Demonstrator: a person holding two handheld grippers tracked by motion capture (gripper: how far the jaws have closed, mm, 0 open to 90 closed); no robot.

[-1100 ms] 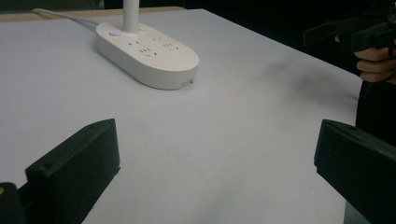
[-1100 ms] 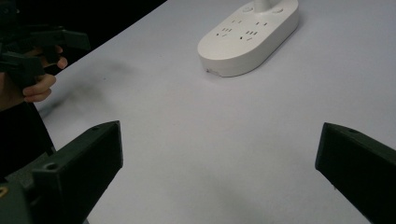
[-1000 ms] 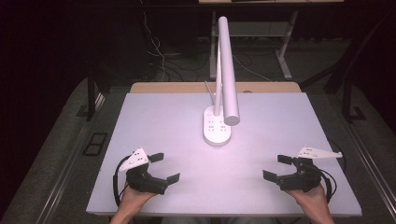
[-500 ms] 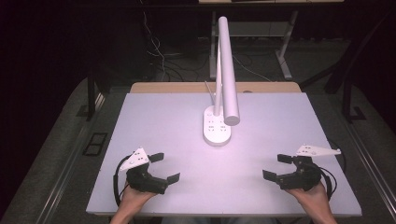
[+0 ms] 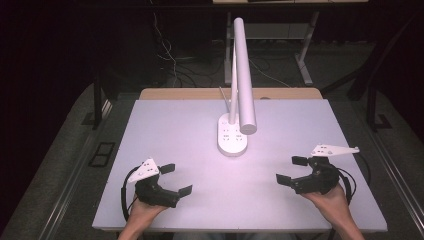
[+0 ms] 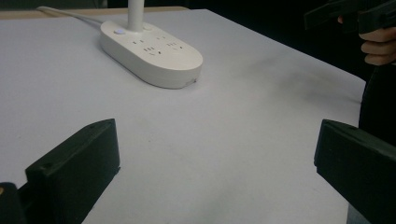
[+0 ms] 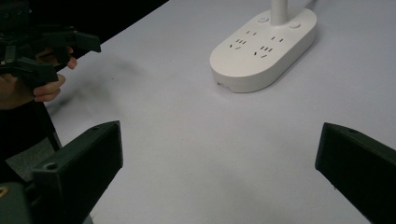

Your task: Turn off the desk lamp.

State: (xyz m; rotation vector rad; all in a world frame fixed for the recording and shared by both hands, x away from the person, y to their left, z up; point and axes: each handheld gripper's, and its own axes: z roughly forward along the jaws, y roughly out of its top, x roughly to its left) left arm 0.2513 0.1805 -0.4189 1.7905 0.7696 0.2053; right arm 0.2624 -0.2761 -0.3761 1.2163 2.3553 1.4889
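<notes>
**Lamp base at table centre, both grippers spread and empty**

The white lamp base (image 5: 231, 136), an oval block with socket holes on its top face, lies on the white table (image 5: 165, 125) at about the middle, a little toward the far edge. A slim white stem (image 5: 233, 80) rises from its far end and carries a long tubular lamp head (image 5: 244, 75) that slopes forward over the base. In the left gripper view the base (image 6: 152, 53) lies ahead, with a small round button near the stem; a pale cable (image 6: 70, 14) runs off from it toward the far edge. In the right gripper view the same base (image 7: 264, 49) lies ahead and to the right.

The left gripper (image 5: 176, 179) sits near the front left of the table, well apart from the base, with its jaws spread wide and nothing between them. The right gripper (image 5: 291, 169) sits near the front right, also well apart from the base, with its jaws likewise wide apart and empty. Each is held from below by a hand, and each carries a grey three-cornered plate on top. Both point inward toward the middle of the table.
</notes>
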